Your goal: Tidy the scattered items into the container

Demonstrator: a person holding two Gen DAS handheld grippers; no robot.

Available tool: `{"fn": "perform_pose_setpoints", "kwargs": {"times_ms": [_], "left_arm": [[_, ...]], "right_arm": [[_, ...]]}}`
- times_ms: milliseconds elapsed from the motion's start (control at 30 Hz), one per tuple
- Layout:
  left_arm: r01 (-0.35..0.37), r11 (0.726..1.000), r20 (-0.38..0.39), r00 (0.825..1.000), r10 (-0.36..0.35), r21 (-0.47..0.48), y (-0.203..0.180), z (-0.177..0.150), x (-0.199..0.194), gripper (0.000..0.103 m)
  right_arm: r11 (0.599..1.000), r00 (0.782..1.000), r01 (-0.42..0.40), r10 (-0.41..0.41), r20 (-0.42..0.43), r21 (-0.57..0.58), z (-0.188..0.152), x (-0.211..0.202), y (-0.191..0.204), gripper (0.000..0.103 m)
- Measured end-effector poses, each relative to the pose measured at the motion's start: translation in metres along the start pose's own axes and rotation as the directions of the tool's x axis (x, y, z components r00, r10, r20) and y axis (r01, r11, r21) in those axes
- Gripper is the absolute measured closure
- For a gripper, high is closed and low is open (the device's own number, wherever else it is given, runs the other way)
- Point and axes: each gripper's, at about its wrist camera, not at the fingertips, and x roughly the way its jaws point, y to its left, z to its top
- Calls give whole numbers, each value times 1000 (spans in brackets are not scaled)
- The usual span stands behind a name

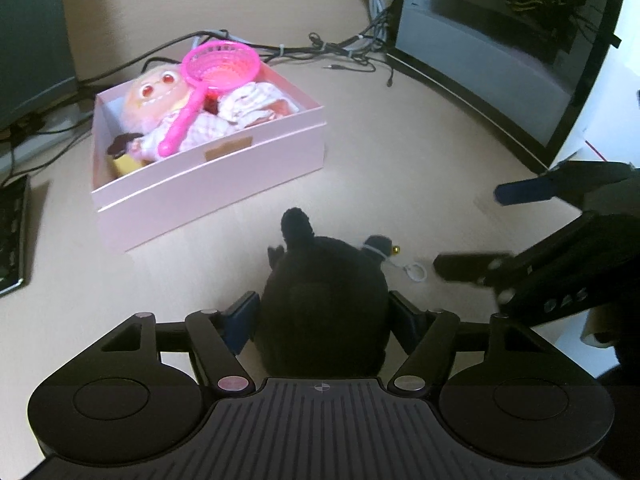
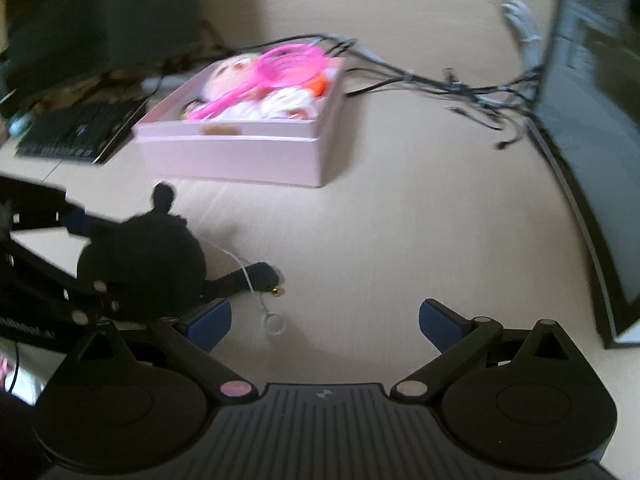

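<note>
A black plush toy [image 1: 326, 300] with a tail, a small gold bell and a white loop cord [image 1: 416, 271] sits between the fingers of my left gripper [image 1: 326, 320], which is shut on it just above the table. In the right wrist view the toy [image 2: 148, 260] is at the left, held by the left gripper [image 2: 76, 240]. My right gripper [image 2: 324, 320] is open and empty over bare table; it also shows in the left wrist view [image 1: 480, 232]. The pink box [image 1: 224, 168] holds a doll [image 1: 156, 88], a pink net scoop [image 1: 218, 66] and cloth items; the right wrist view shows the box too [image 2: 240, 152].
A keyboard [image 1: 12, 236] lies left of the box. A dark monitor [image 1: 500, 40] stands at the right, another [image 1: 32, 32] at the far left. Cables [image 1: 320, 48] run behind the box along the wall.
</note>
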Motion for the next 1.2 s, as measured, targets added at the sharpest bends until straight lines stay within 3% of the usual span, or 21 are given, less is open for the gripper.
{"fn": "perform_pose_setpoints", "kwargs": {"times_ms": [200,333,367,500,600,733,800,900,1000,1200], "left_arm": [[-12,1000,33,999,12,-9,7,0,-23,31],[-13,1000,77,997,14,-9,11,6,-41,41],[-18,1000,96,995,18,-7,12,9,-46,50],[-49,999,189,981,48,3,21,26,-65,58],[-76,997,214,974,79,-22,33,33,-69,58],[-113,991,222,967,126,-69,51,39,-73,49],[-142,984,189,969,161,-108,63,35,-71,30],[-190,970,127,969,210,-148,74,20,-69,20],[-174,965,73,979,191,-194,80,1,-69,12],[-91,961,27,994,102,-261,85,-33,-82,9]], "right_arm": [[997,999,-35,38,39,-73,12,-3,22,2],[994,994,-49,58,89,-100,25,-10,33,2],[993,993,-51,62,102,-102,28,-12,34,2],[993,989,-48,63,134,-108,36,-16,38,0],[993,990,-46,60,126,-110,36,-15,36,0],[985,991,-98,109,75,-144,31,-8,39,0],[970,989,-137,147,34,-199,27,-2,50,0],[940,981,-189,192,-18,-285,21,6,70,0],[919,979,-201,201,-36,-338,19,10,86,0],[914,982,-189,184,-49,-358,17,15,97,0]]}}
